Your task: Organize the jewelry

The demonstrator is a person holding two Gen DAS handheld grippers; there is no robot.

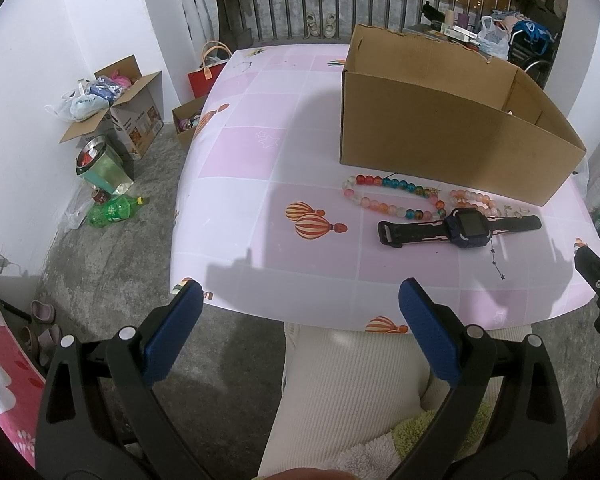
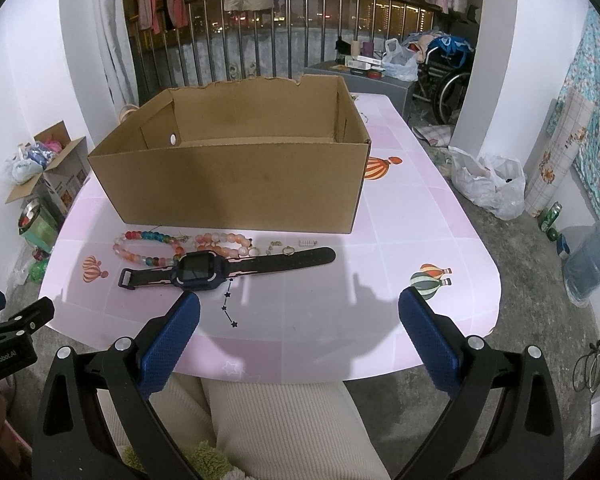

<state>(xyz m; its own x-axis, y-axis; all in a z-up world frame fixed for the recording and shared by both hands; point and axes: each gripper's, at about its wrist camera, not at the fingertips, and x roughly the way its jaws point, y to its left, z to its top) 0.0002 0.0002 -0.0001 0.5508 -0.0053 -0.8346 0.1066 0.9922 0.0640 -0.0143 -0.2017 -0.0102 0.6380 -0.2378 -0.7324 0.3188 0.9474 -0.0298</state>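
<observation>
My left gripper (image 1: 300,300) hangs with its blue-padded fingers spread wide and nothing between them, held low over the near edge of the table above my lap; my right gripper (image 2: 299,304) is the same, spread and empty, so neither has gone in for anything yet. Largest first: the round-cornered table with its pink-and-white checked cloth printed with hot-air balloons (image 2: 420,216) carries everything. On its far half sits the open brown cardboard box with a torn back rim (image 2: 236,176), its near wall facing me — I take it as the place the jewelry is meant to go, and what I can see of its inside looks empty. All the pieces lie in a row just in front of that wall, near enough that a short lift over the rim should serve. The dark blue smartwatch with its long black strap (image 2: 196,272) lies flat, strap stretched out sideways, nearest to me. Behind it, touching or nearly so, is the loop of multicoloured glass beads (image 2: 148,246), and beside that the bracelet of pale pink and orange beads (image 2: 224,242). Smallest are the bits to the right: a thin gold ring (image 2: 289,251) resting on the strap, a small gold-coloured trinket (image 2: 275,245) I cannot make out, and a tiny white clip-like piece (image 2: 307,243). The flat strap looks the easiest first pinch — the ring the fiddliest.
</observation>
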